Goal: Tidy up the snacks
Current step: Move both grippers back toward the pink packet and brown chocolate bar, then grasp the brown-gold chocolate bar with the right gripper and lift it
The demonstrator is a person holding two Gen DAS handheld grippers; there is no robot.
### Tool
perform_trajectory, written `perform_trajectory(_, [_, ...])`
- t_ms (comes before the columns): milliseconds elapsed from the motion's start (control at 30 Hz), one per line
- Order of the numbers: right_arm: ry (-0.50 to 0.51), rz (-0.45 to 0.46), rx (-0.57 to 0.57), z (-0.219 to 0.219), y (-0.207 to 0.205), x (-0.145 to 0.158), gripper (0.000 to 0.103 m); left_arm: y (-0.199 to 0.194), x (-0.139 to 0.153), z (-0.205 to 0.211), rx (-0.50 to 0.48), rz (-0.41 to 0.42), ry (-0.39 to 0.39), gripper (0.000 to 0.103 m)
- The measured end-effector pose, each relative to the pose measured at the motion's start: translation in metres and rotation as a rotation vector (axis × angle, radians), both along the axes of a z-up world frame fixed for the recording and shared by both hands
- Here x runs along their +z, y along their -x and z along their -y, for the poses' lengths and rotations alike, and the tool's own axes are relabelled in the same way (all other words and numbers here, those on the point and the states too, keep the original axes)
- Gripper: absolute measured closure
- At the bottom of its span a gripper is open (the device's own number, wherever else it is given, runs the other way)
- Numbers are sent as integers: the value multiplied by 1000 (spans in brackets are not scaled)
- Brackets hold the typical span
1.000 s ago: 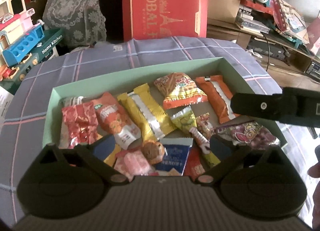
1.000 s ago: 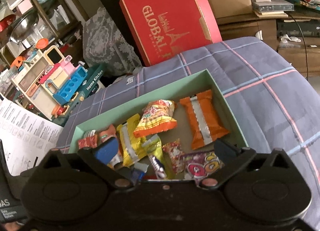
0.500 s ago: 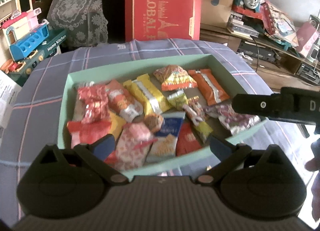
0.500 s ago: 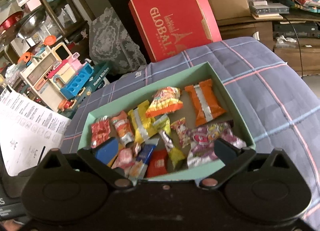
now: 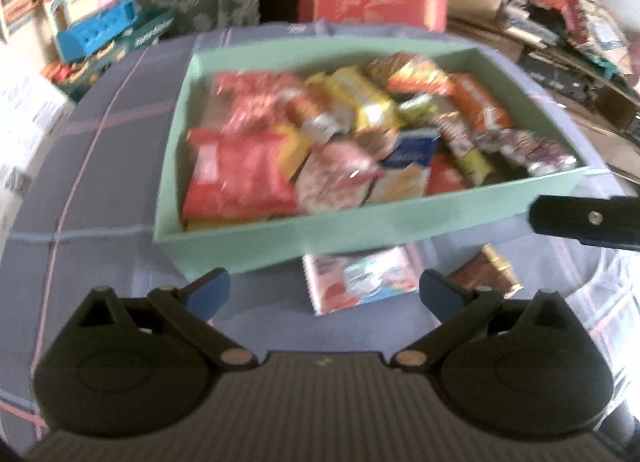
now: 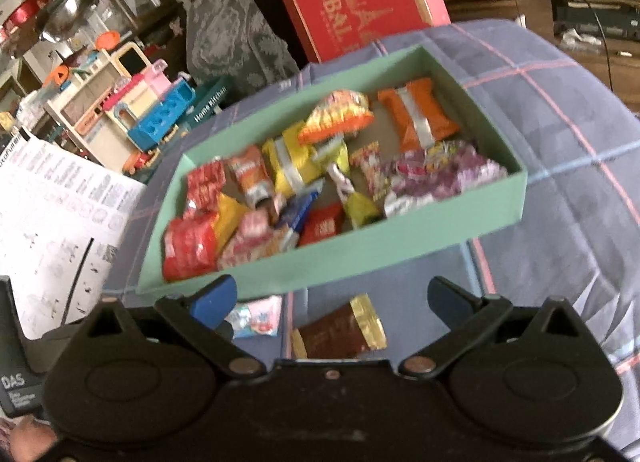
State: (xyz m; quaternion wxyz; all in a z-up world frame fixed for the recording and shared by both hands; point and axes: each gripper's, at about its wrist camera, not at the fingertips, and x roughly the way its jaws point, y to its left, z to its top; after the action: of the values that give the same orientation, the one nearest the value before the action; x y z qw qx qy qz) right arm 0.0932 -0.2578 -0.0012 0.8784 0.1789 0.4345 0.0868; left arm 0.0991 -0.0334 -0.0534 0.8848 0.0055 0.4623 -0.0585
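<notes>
Snacks fill a shallow mint-green box (image 5: 360, 222) that sits on a blue-grey plaid cloth (image 5: 100, 166). In the left wrist view the box's long axis runs left to right across the frame, tilted so its right end lies a little farther away; in the right wrist view it runs from lower left to upper right. The packets inside lie flat and jumbled, overlapping one another: a large red bag (image 5: 236, 178) in the near left corner, a yellow packet with a silver band (image 6: 292, 166) near the middle, an orange packet with a silver stripe (image 6: 416, 114) at the far right end, a purple-and-pink printed bag (image 6: 440, 174) against the near right wall, and a blue-and-white packet (image 5: 412, 158) near the front. Motion blur hides the printing on most of them.

Two packets lie outside the box on the cloth, just beside its near wall: a pale pink and blue packet (image 5: 360, 282) and a brown bar with gold ends (image 6: 340, 332), which points diagonally toward the box.

Left gripper (image 5: 324, 294) hovers over the cloth in front of the box, jaws spread wide and empty. Right gripper (image 6: 332, 302) hovers likewise, jaws wide apart with nothing between them, above the brown bar.
</notes>
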Motion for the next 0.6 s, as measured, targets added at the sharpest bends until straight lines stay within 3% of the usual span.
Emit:
perform_trajectory(100, [6,-13,4,-3,-4,-7,8,-7,-11,-5,31,-29,23,0])
perform_trajectory(267, [-18,-50,32,-11,-18,-19,36,-20,-21,-1,69,-30,16,0])
perform_trajectory(367, [-13,-67,53,-17,-24,-24,43,-28,-30,3,90,-45,1,0])
perform_trajectory(600, [-15,-97,127,-36,-40,-35,43,-22,-37,-2,62,-19,-16,0])
